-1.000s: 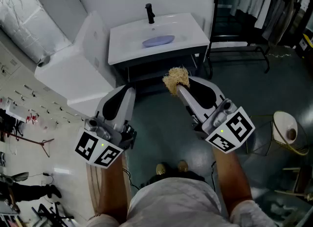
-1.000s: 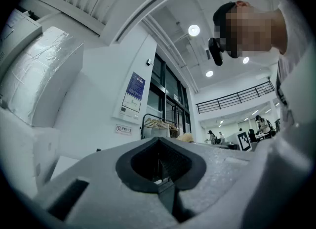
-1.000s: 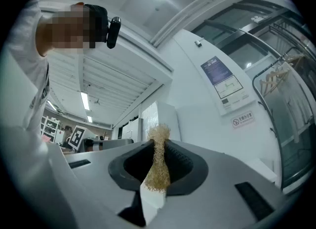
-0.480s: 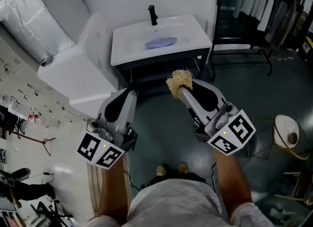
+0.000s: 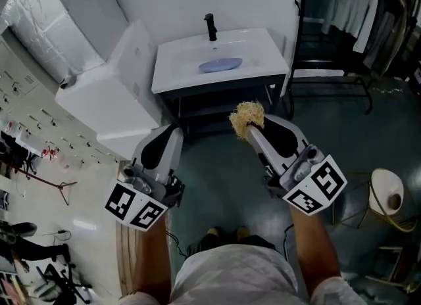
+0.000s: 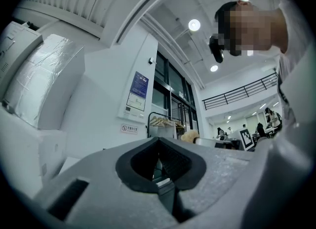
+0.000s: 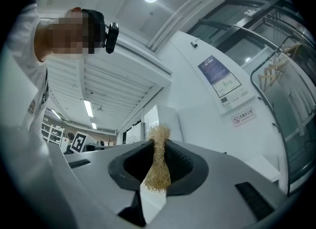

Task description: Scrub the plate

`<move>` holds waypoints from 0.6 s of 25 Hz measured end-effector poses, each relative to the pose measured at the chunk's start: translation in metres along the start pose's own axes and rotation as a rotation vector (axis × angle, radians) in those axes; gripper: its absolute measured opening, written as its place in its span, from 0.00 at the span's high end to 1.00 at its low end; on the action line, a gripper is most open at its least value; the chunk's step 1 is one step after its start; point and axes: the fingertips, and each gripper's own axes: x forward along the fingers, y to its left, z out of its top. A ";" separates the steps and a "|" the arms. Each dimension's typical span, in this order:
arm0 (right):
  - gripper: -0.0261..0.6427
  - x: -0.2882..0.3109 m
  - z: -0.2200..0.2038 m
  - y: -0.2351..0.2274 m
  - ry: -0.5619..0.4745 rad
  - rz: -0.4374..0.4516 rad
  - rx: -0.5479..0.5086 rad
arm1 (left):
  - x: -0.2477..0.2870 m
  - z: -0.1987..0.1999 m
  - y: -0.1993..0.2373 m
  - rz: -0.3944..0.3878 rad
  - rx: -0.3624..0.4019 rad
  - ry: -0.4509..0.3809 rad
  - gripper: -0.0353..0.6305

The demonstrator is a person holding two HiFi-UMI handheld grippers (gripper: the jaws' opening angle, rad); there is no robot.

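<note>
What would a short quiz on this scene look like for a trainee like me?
1. Pick one: what does the right gripper hold? A) a cup, B) a straw-coloured scrubber, C) a towel.
2. True or false: the plate lies in the sink, away from both grippers.
3. Fill in the gap: the left gripper has its jaws ____, with nothing between them.

Key: 1 B. 2 true. 3 shut.
</note>
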 end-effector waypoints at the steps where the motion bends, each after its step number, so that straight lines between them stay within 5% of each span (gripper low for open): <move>1: 0.87 -0.002 0.000 -0.003 -0.003 0.002 0.001 | 0.001 -0.001 -0.001 0.006 0.004 0.000 0.92; 15: 0.87 0.027 -0.014 -0.046 0.004 0.008 -0.009 | 0.032 -0.013 0.040 0.031 0.012 -0.008 0.92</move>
